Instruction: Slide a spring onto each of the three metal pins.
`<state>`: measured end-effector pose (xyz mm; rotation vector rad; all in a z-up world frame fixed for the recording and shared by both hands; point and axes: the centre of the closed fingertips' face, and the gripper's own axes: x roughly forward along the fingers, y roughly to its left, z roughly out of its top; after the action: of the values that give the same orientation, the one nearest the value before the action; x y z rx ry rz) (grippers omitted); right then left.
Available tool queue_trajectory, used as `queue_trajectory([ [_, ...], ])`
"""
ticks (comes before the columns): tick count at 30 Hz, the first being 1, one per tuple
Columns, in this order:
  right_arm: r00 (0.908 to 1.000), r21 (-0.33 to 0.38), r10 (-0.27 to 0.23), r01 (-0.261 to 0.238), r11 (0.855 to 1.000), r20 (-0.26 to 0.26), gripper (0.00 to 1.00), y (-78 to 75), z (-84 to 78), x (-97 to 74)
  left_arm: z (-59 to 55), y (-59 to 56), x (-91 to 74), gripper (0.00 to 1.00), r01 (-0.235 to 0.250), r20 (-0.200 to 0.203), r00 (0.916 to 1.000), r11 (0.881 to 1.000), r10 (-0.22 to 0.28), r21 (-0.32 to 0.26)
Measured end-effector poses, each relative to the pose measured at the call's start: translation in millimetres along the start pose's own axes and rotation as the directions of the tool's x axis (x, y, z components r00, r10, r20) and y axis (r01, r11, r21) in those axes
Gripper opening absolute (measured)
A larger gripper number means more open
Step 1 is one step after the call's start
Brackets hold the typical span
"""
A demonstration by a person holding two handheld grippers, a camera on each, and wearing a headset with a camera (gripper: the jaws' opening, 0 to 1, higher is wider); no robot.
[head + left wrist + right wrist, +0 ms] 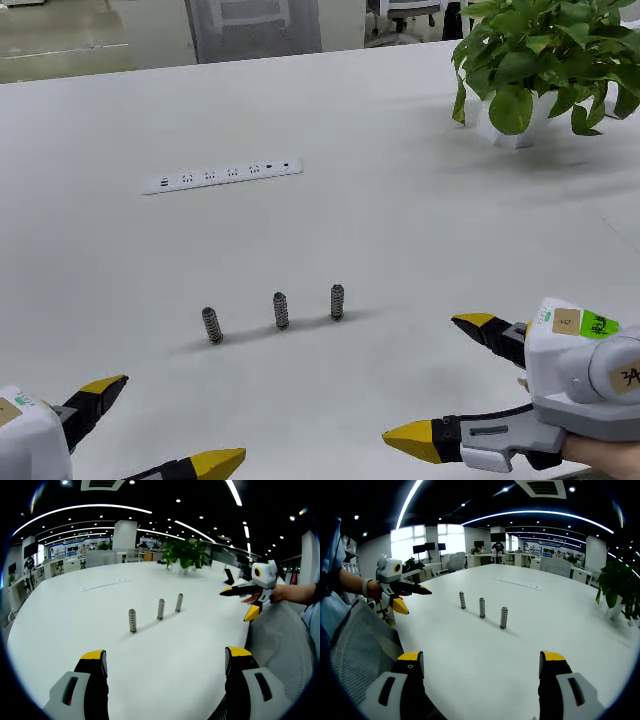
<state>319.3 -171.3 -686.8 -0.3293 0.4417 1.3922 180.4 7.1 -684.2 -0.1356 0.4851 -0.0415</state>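
Green sticker [598, 325] on right gripper [428, 378], writing illegible.

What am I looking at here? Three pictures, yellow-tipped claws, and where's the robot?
There is no robot arm. A person holds a two-jaw gripper in each hand. The head view comes from a headset camera looking down at the table. The two round pictures come from cameras riding on the left gripper and the right gripper, each looking along its own yellow-tipped jaws. On the table are three springs standing upright in a row, a power strip and a plant in a white pot. Both grippers are open and hold nothing.
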Motion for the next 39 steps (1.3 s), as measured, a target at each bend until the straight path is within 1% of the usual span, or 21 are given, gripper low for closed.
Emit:
queue_trajectory([
  [5, 1.0, 0.012, 0.009, -0.009, 1.0, 0.001, 0.98, 2.1, -0.4, 0.6, 2.4, -1.1, -0.4, 1.0, 0.002, 0.005, 1.0, 1.0, -0.002, -0.003],
  [9, 0.9999, 0.008, 0.012, -0.012, 1.0, -0.01, 0.98, 3.4, -2.9, 1.3, -0.2, -1.7, 0.0, 1.0, 0.007, -0.004, 1.0, 1.0, -0.007, 0.001],
  [13, 0.9998, 0.01, 0.013, -0.013, 1.0, -0.017, 0.98, 3.4, -4.5, 1.6, -0.1, -1.7, -0.2, 1.0, 0.007, -0.001, 1.0, 1.0, -0.007, -0.006],
  [17, 0.9999, 0.027, 0.011, -0.01, 1.0, -0.012, 0.99, 2.8, -3.9, 1.7, -0.8, -0.3, -0.2, 1.0, 0.006, -0.002, 1.0, 1.0, -0.006, -0.015],
  [21, 0.9998, 0.024, 0.001, -0.001, 1.0, -0.021, 0.99, 0.9, -5.3, 1.8, -2.9, 0.1, -0.5, 1.0, 0.008, -0.011, 0.9999, 1.0, -0.008, -0.01],
  [28, 0.9998, 0.022, -0.007, 0.007, 1.0, -0.02, 0.99, -1.5, -4.7, 1.4, -1.2, 0.6, -2.4, 1.0, 0.001, -0.007, 1.0, 1.0, -0.001, -0.015],
  [39, 0.9996, 0.022, -0.009, 0.01, 1.0, -0.026, 0.99, -2.6, -5.9, 1.9, -3.2, 1.3, -3.6, 1.0, -0.003, -0.01, 0.9999, 1.0, 0.003, -0.025],
])
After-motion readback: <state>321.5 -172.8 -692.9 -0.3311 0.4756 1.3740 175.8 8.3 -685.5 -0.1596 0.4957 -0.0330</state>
